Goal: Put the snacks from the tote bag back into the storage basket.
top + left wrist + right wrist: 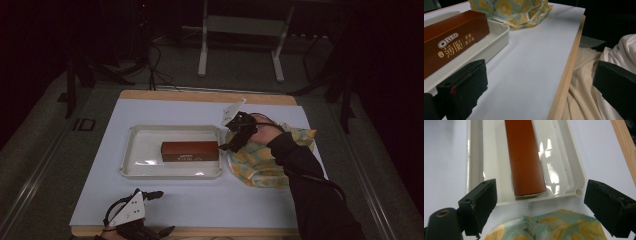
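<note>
A white sheet [200,200] covers a wooden table [210,95] in a dark room. A white tray [142,150] sits mid-table, holding a brown Oreo box [190,151] lying lengthwise toward its right end. Just right of the tray lies a crumpled lemon-print cloth [260,162]. The right gripper [235,145] hovers over the cloth's left edge, jaws spread wide and empty, facing the box. The left gripper [160,212] rests at the near edge, jaws wide apart, holding nothing.
</note>
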Available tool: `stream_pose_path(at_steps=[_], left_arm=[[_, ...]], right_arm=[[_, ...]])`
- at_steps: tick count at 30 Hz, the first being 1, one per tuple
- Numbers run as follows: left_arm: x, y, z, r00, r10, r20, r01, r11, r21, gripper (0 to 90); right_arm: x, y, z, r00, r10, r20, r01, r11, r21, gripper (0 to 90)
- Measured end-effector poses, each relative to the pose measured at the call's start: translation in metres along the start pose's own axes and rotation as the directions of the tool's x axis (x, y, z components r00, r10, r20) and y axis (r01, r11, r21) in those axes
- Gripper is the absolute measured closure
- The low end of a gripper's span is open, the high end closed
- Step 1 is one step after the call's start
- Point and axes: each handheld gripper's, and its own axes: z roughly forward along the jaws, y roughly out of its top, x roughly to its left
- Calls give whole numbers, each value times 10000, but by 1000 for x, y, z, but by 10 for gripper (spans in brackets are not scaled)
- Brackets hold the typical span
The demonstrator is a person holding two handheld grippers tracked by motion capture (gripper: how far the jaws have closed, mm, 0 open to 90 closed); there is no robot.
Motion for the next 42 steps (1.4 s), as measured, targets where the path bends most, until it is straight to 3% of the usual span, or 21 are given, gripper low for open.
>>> stream_pose_path(at_steps=[2,8,15,25,28,29,31,33,35,36,38,39,41,42], left_arm=[[0,0,0,10000,-1,1,1,10000,4,0],[0,0,1,10000,7,43,-7,10000,51,0],[0,0,1,10000,30,35,-31,10000,73,0],[0,0,2,10000,55,34,-55,9999,105,0],[0,0,2,10000,65,36,-65,9999,107,0],[0,0,2,10000,73,29,-74,9999,117,0],[0,0,2,10000,88,33,-88,9999,119,0],[0,0,2,10000,90,40,-90,9999,120,0],[0,0,2,10000,86,46,-86,9999,113,0],[0,0,2,9999,94,56,-94,9999,118,0],[0,0,2,10000,84,49,-84,9999,120,0],[-1,0,2,9999,87,52,-87,9999,111,0],[-1,0,2,9999,94,49,-94,9999,127,0],[-1,0,2,9999,93,43,-93,9999,120,0]], right_arm=[[0,-1,-1,10000,72,6,-72,10000,54,113],[-4,-14,-14,9957,904,219,-898,9956,-275,132],[-3,-28,-28,9886,1281,793,-1246,9911,-477,134],[5,-58,-47,9557,2526,1513,-2363,9645,-1179,128],[7,-66,-51,9355,2922,1985,-2660,9525,-1485,129],[8,-70,-52,9218,3147,2264,-2816,9449,-1671,129],[10,-75,-54,9079,3386,2473,-2976,9359,-1887,129],[12,-81,-57,8843,3767,2759,-3265,9212,-2114,126],[14,-85,-58,8689,4007,2905,-3458,9115,-2229,125],[16,-88,-60,8504,4238,3117,-3616,9012,-2388,125],[18,-93,-64,8266,4604,3236,-3843,8819,-2732,125],[19,-95,-65,8073,4829,3391,-4010,8706,-2852,125],[22,-100,-68,7844,5073,3569,-4094,8557,-3165,125],[24,-102,-70,7642,5256,3738,-4200,8454,-3301,126]])
